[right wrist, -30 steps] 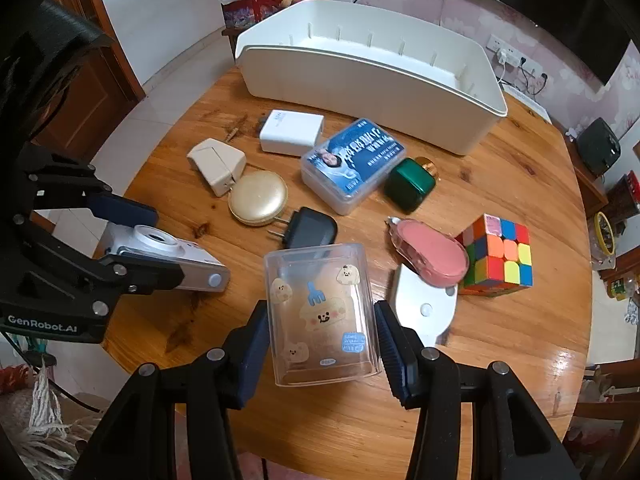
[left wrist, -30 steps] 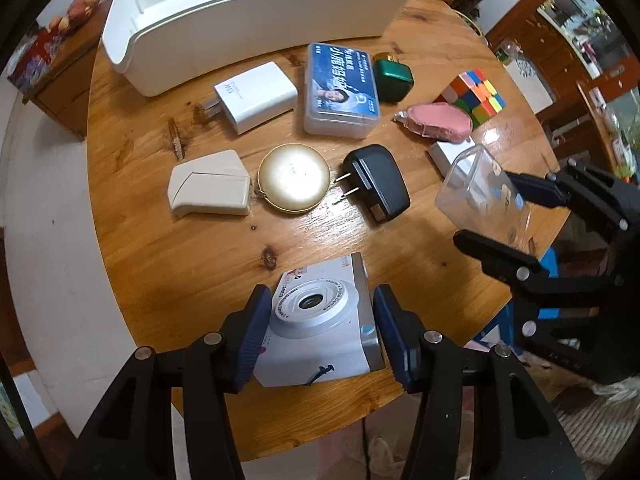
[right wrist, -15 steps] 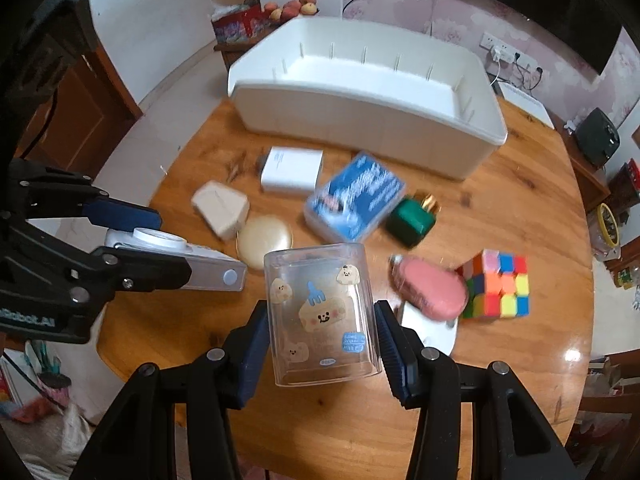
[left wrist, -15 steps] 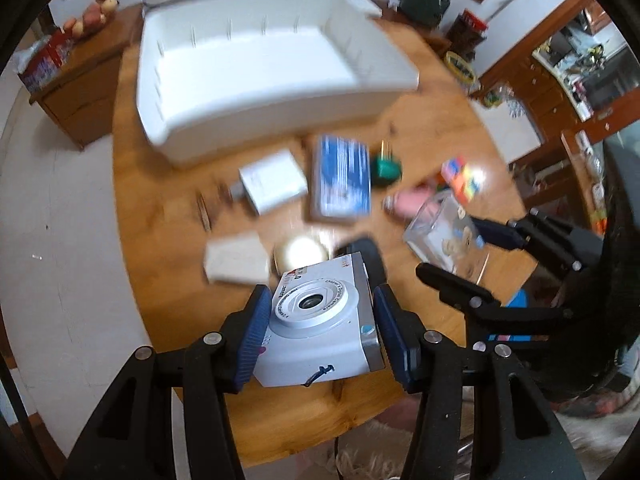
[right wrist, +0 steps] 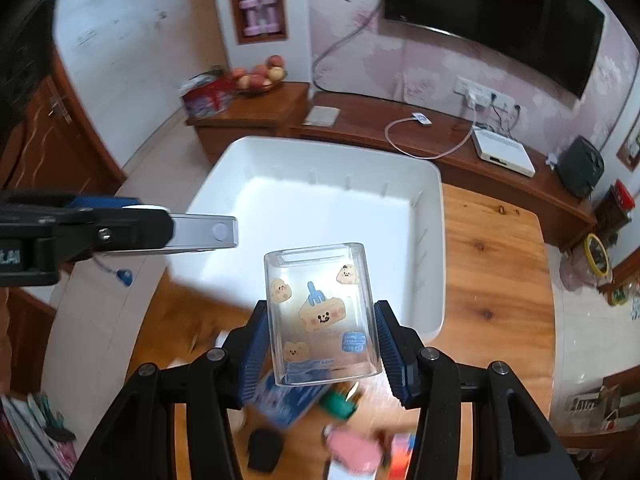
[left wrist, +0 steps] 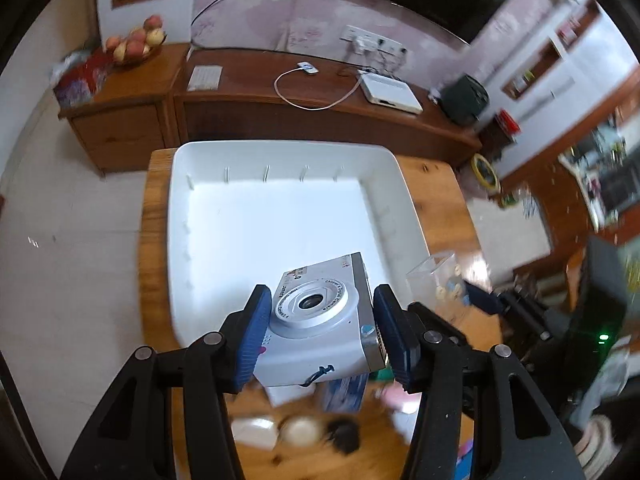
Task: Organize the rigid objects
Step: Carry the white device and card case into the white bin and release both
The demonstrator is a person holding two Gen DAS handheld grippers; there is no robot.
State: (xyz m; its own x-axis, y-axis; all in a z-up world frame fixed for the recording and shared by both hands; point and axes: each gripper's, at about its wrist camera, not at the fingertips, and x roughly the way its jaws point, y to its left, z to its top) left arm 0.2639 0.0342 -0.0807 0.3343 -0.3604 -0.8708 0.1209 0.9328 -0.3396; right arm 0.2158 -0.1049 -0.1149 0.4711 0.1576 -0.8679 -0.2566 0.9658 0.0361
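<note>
The brown wooden worktop (right wrist: 496, 264) fills the middle and bottom of both views. On it sits a big white bin (left wrist: 280, 216), in the middle of the frame, with nothing inside. In the left wrist view, the left tongs (left wrist: 318, 332) squeeze a silver camera (left wrist: 320, 320) between their blue pads, low in the frame, over the near edge of the bin. In the right wrist view, the right tongs (right wrist: 320, 344) squeeze a clear box (right wrist: 320, 312) with cartoon stickers, low in the middle, also over the bin's near edge.

Black grippers (left wrist: 320, 332) — blue ribbed pads (left wrist: 252, 336).
</note>
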